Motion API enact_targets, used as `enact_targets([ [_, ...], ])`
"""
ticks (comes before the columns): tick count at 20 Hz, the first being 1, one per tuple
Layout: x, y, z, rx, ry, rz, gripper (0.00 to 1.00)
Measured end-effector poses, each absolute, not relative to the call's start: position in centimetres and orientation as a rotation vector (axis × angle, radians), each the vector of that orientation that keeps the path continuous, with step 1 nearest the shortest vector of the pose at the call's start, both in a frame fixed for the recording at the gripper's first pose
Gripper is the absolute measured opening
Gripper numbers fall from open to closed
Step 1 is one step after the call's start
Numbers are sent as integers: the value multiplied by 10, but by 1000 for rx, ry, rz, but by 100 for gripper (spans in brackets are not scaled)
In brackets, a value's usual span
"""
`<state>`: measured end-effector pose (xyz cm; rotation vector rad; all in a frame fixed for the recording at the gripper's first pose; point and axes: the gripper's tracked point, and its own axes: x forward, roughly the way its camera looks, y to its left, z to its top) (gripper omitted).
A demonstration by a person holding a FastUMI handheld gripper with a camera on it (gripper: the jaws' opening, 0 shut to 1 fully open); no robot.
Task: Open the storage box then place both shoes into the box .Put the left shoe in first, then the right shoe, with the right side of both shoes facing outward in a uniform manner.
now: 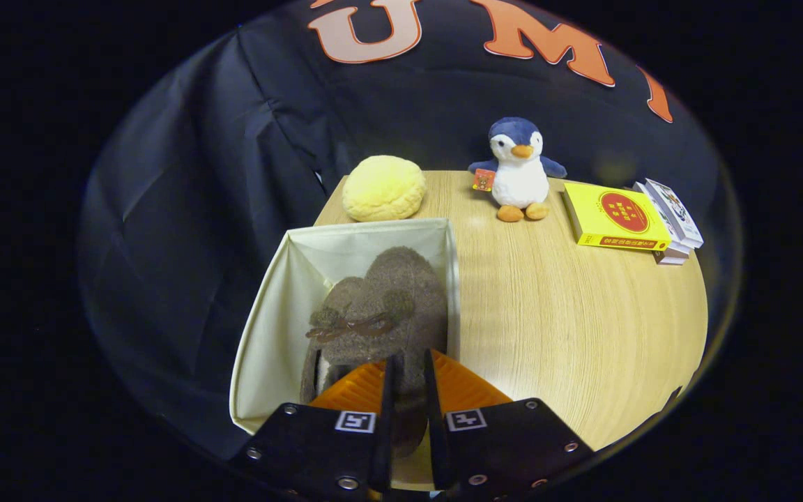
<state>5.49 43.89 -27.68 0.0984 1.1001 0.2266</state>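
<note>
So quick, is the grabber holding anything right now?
Gripper: jaws nearly closed, pinching the brown shoe, which sits in the open box.

A round wooden table (569, 314) stands against dark cloth wall (185, 174); light glare on the wood just before the penguin (518, 171)

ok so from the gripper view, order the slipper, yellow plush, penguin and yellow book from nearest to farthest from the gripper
1. Slipper: pinched between the gripper fingers, inside the box.
2. Yellow plush: just beyond the box.
3. Penguin and yellow book: far across the table, too close to rank.
</note>
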Motion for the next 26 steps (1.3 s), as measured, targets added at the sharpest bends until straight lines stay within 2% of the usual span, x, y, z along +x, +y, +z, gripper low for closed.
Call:
enact_targets([
  [4, 62, 431, -243, 133, 1005, 295, 52],
  [8, 75, 384, -213, 99, 861, 307, 74],
  [10, 79, 354, -202, 83, 799, 300, 82],
  [16, 96, 257, -150, 82, 582, 232, 94],
  [26, 97, 115, -70, 6, 281, 79, 96],
])
